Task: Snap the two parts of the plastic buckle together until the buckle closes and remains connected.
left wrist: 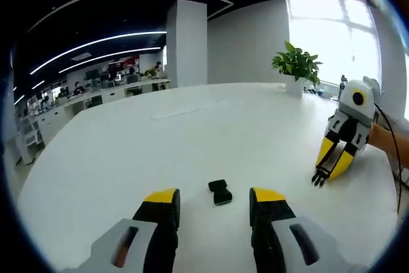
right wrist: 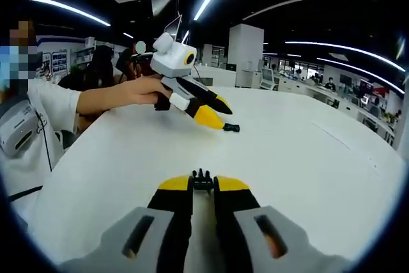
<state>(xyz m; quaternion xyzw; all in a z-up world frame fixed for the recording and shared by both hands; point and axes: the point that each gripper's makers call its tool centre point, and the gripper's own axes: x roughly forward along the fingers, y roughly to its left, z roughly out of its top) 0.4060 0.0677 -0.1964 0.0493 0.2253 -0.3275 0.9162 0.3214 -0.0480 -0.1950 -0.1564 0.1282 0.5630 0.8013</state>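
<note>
On the white table [left wrist: 192, 132] lies the black socket half of the buckle [left wrist: 220, 192], just ahead of my left gripper [left wrist: 215, 197], whose jaws stand wide open on either side of it. In the right gripper view the same half [right wrist: 231, 128] rests at the tips of the left gripper [right wrist: 223, 114], which a hand [right wrist: 137, 91] holds. My right gripper [right wrist: 202, 187] is shut on the black pronged half [right wrist: 202, 179], its prongs pointing forward. In the left gripper view the right gripper [left wrist: 321, 179] hovers low over the table at the right, with the pronged half [left wrist: 317, 179] at its tips.
A potted plant [left wrist: 297, 65] stands at the table's far edge by the bright window. A white pillar [left wrist: 186, 43] and office desks lie beyond the table. A person in a white sleeve [right wrist: 45, 110] sits at the left of the right gripper view.
</note>
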